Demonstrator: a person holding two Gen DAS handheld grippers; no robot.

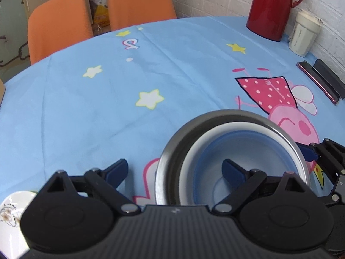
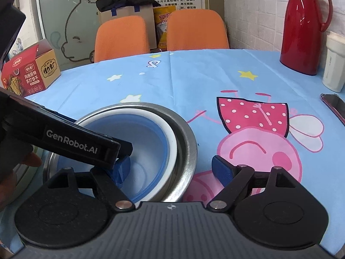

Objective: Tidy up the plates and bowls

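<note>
A blue bowl sits nested in a white bowl, which sits in a steel bowl on the table; the stack also shows in the right wrist view. My left gripper is open, straddling the stack's left rim, its right finger over the blue bowl. My right gripper is open, straddling the stack's right rim, its left finger inside the blue bowl. A white plate lies at the lower left in the left wrist view.
A blue cartoon tablecloth covers the round table. A red thermos, a white cup and a phone stand at the right by the brick wall. A biscuit box is at the left. Two orange chairs stand behind.
</note>
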